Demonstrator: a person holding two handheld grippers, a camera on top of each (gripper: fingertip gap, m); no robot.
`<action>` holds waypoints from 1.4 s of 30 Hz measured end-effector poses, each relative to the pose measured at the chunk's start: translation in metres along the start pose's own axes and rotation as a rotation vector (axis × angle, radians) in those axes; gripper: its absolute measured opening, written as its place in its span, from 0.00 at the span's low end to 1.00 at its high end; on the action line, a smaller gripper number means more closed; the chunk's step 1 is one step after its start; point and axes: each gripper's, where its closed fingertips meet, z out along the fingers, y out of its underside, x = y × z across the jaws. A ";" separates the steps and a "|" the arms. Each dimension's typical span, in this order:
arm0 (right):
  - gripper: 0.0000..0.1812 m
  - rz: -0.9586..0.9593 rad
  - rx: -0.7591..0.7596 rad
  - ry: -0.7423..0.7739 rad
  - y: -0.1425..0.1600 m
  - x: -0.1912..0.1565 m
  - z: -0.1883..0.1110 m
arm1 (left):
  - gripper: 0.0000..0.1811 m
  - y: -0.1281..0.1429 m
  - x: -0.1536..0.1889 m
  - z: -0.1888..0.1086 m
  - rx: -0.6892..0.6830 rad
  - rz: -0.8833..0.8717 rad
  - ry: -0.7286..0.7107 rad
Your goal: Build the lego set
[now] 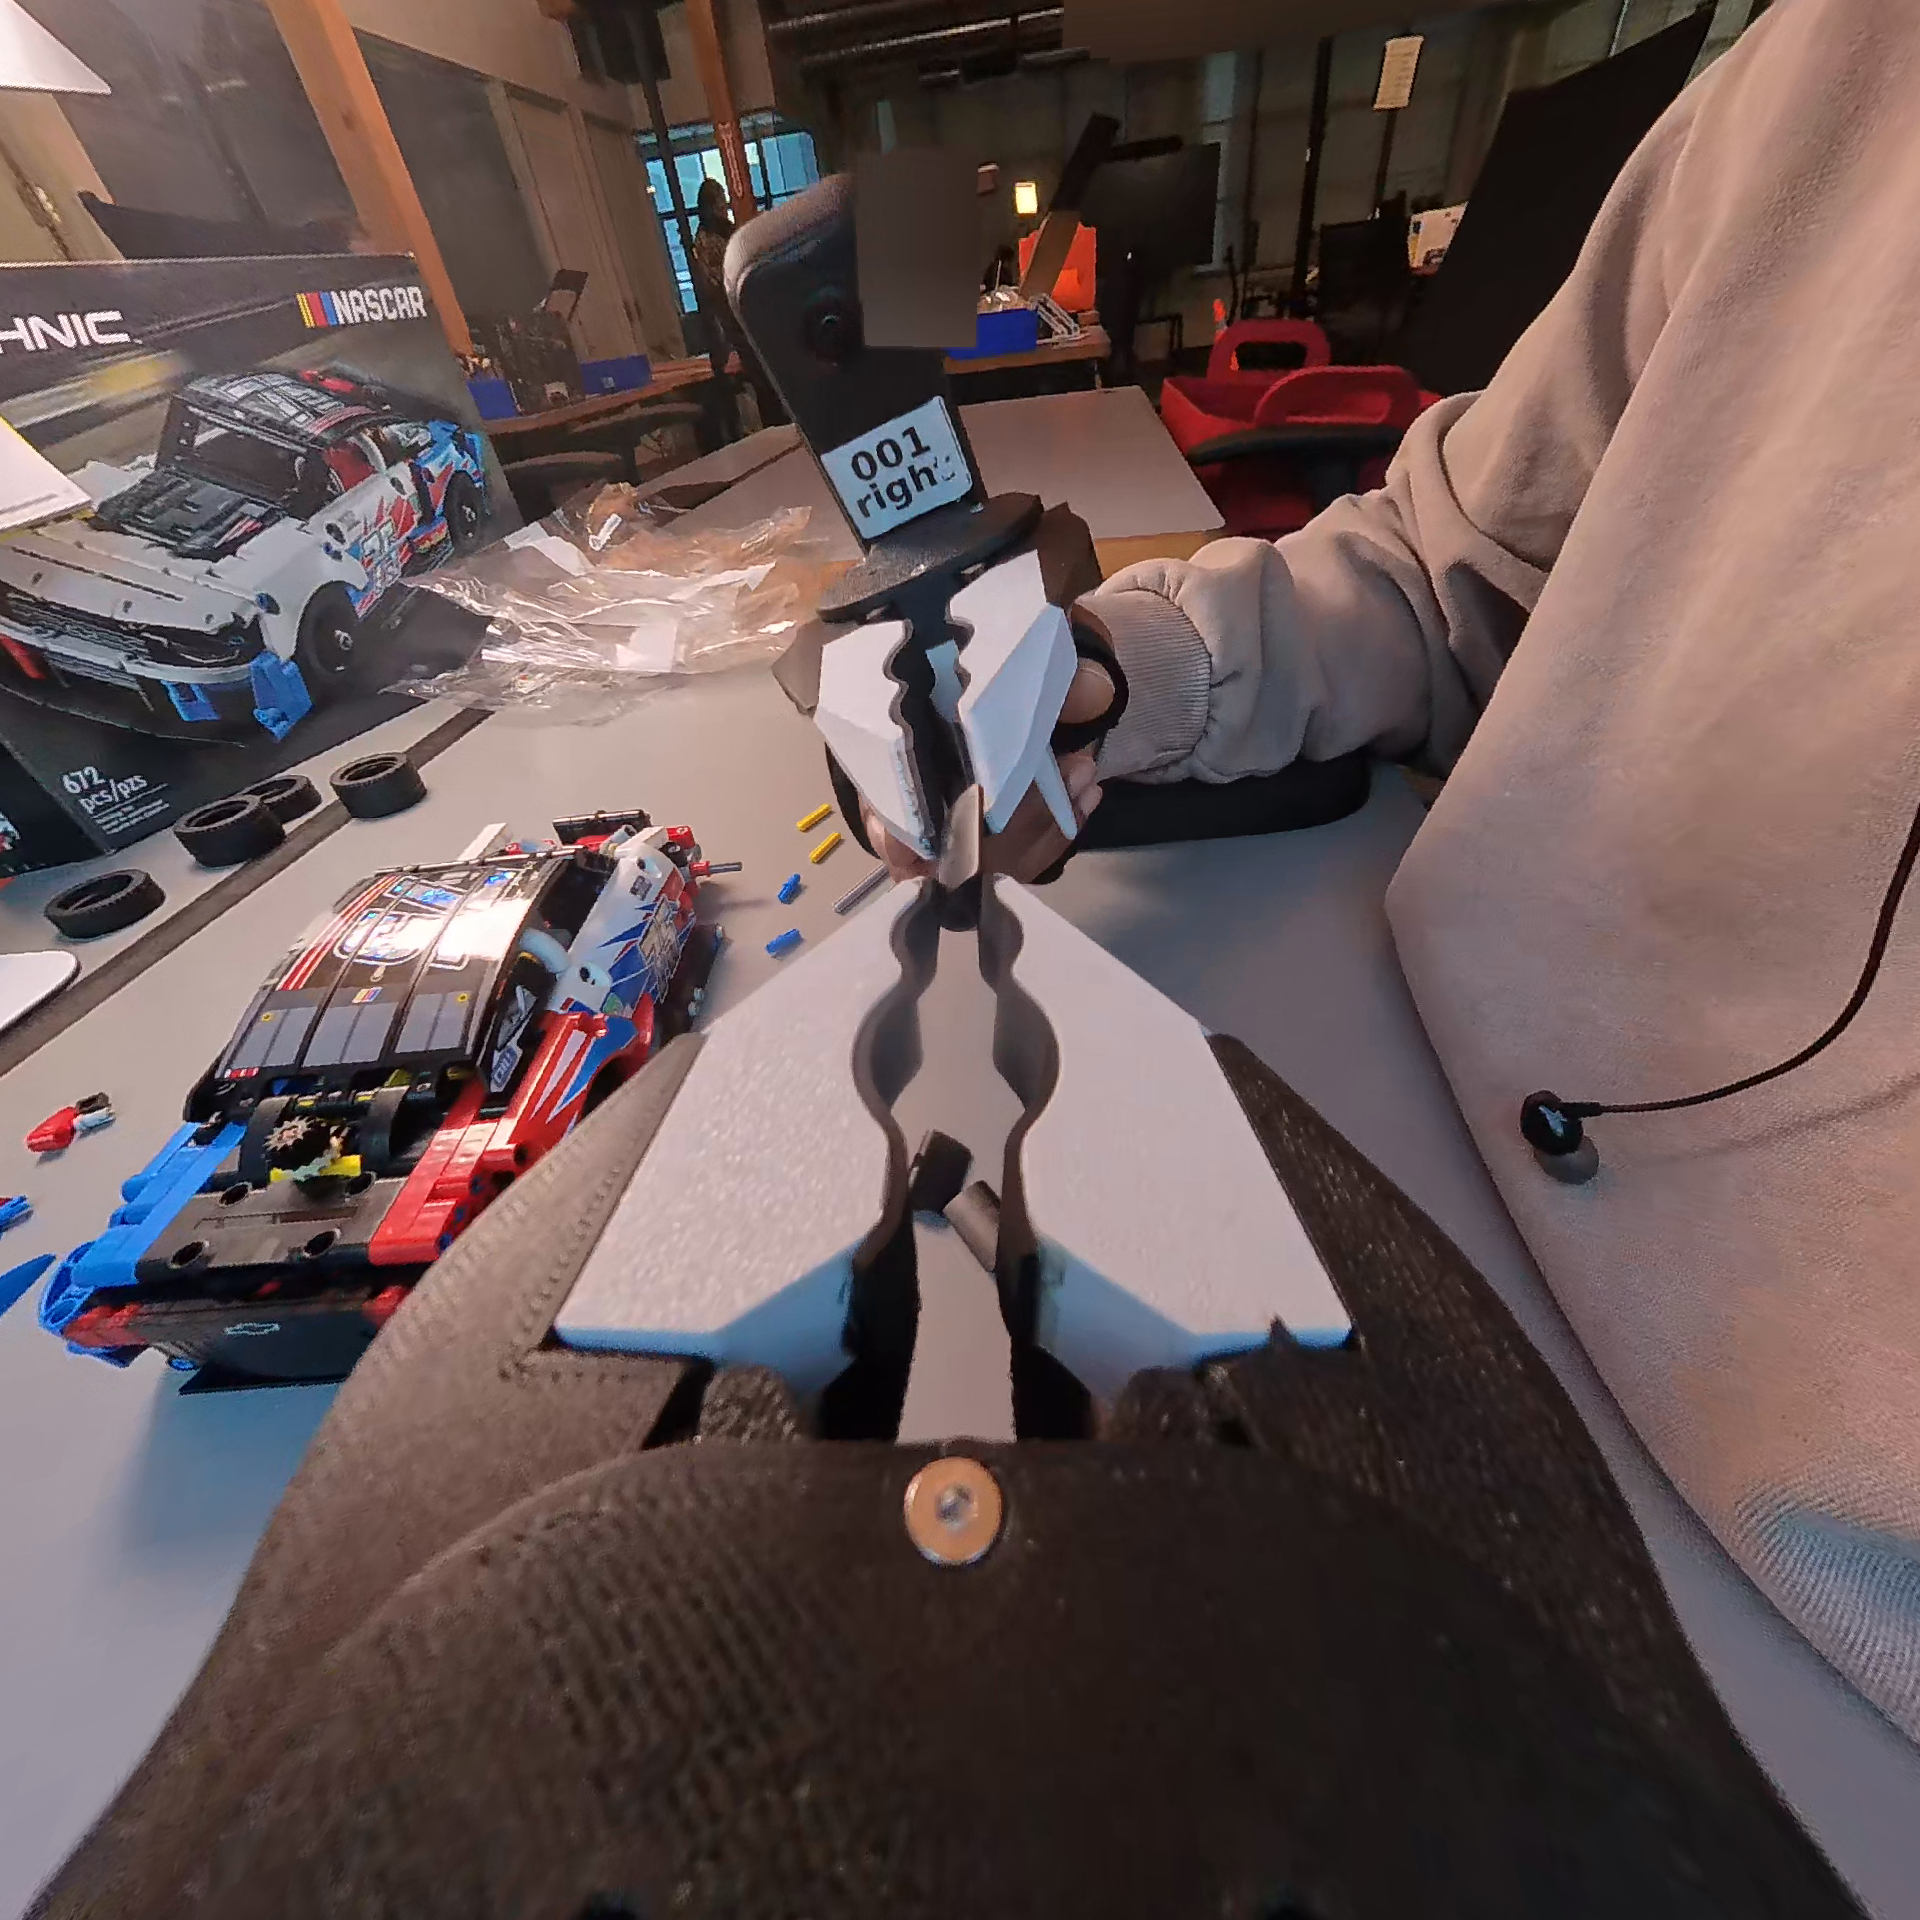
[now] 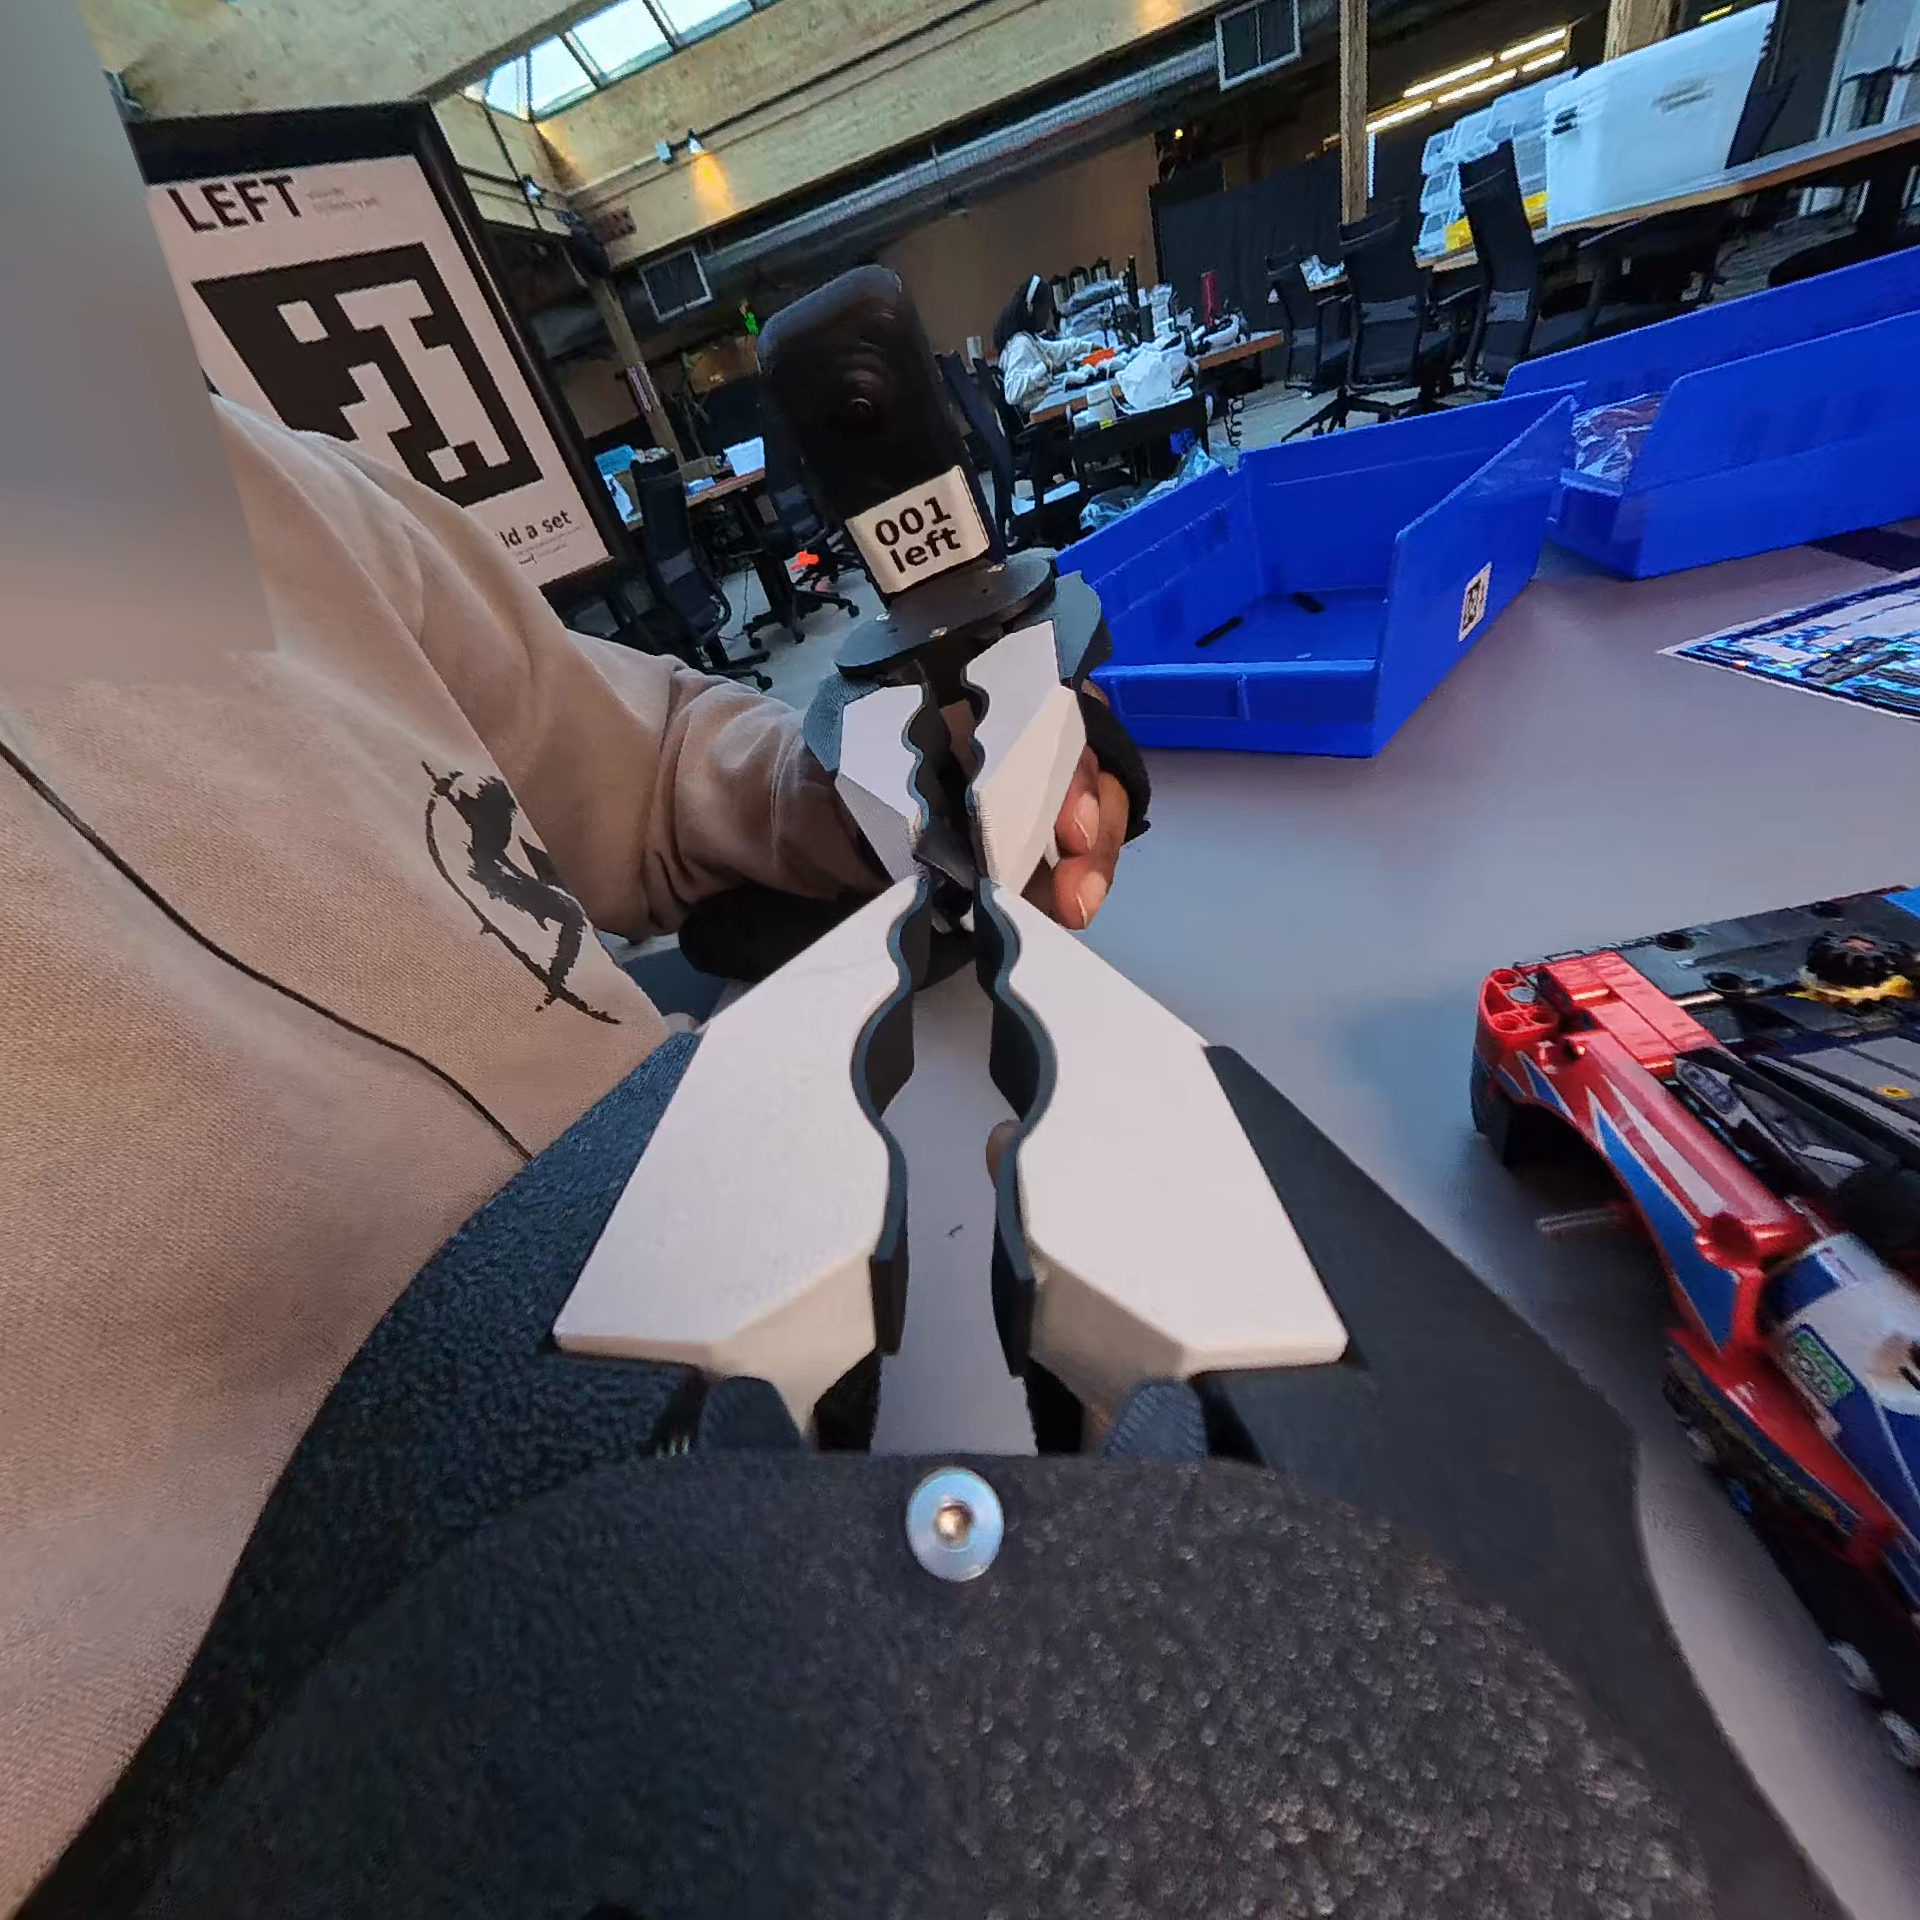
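Left tool [image 1: 951,894]: held tip to tip with the right tool [image 1: 951,831], its two white fingers [image 1: 790,1122] drawn nearly together on a small dark piece [image 1: 956,904] at the tips; what the piece is cannot be told, since it is mostly hidden.
Right tool [image 2: 951,894]: fingertips likewise narrowed on the same small piece, seemingly pinched from the other side by the left tool [image 2: 951,847].
Lego car [image 1: 416,1081]: set on the grey table [image 1: 156,1558], to the left of the left tool and just beside it; seen to the right of the right tool as a red and blue body [image 2: 1714,1195].
Loose tyres [image 1: 223,831]: left beyond the car.
Blue bin [image 2: 1330,623]: placed beyond the right tool.
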 end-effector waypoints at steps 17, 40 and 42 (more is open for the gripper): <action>0.05 -0.174 -0.707 0.641 0.090 0.100 -0.205 | 0.03 0.026 -0.025 0.003 -0.097 -0.098 -0.090; 0.01 -0.546 -0.540 0.242 0.050 0.035 -0.045 | 0.03 0.033 -0.018 0.013 -0.155 -0.035 -0.066; 0.01 -0.572 -0.517 0.238 0.047 0.033 -0.037 | 0.03 0.035 -0.016 0.013 -0.167 -0.036 -0.063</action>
